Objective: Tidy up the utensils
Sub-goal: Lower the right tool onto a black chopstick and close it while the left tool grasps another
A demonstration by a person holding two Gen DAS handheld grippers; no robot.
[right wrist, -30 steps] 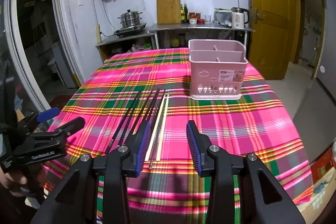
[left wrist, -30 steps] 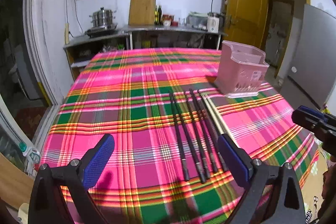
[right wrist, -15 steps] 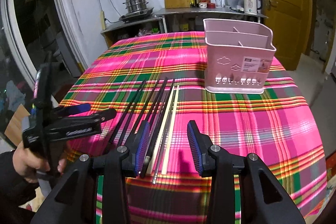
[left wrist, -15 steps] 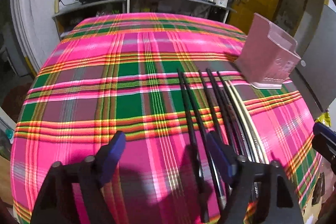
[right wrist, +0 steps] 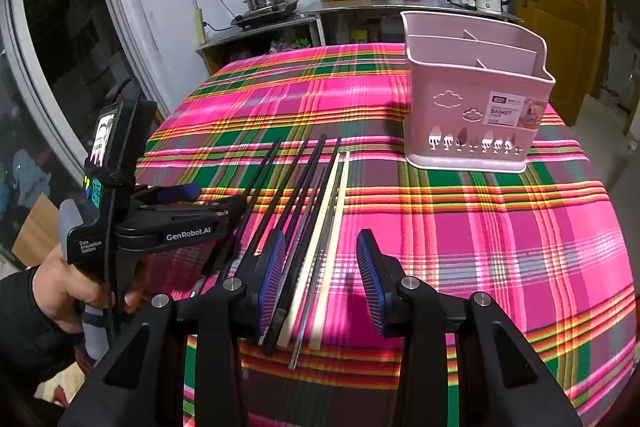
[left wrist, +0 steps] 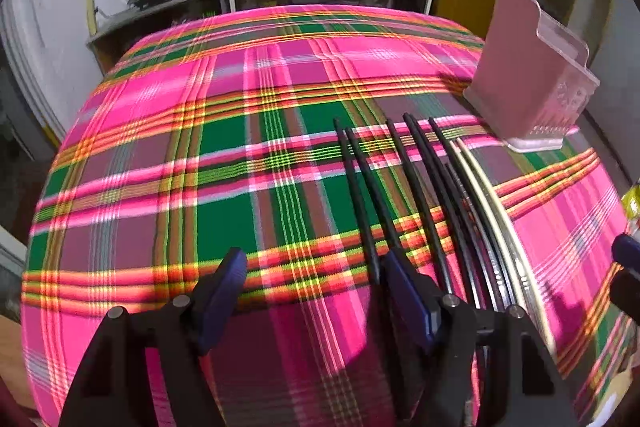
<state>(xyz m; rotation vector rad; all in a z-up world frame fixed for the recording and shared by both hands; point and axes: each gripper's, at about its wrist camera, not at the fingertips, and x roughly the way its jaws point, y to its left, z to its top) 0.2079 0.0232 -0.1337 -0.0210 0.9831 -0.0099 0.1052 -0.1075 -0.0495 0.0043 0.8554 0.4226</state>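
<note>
L gripper (left wrist: 312,287) jaws open, just been closing, black chopsticks (left wrist: 360,195) by its right jaw, not between | R gripper (right wrist: 320,279) jaws open over pale chopsticks (right wrist: 330,227), prob lining up grab for caddy (right wrist: 472,107)

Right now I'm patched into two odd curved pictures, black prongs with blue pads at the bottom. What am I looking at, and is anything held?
No robot arm here: a person holds a two-finger clamp tool in each hand, each with a wide-angle camera looking along its fingers.

One picture is from the left gripper. Its jaws have just been closing; they stand apart over bare plaid tablecloth, holding nothing.

The other is from the right gripper, also open and empty, its jaws poised above the near ends of a row of chopsticks. The left tool and the person's hand show at that picture's left.

On the cloth lie long black chopsticks, a pale cream pair, and a pink plastic divided utensil basket, apparently empty.
</note>
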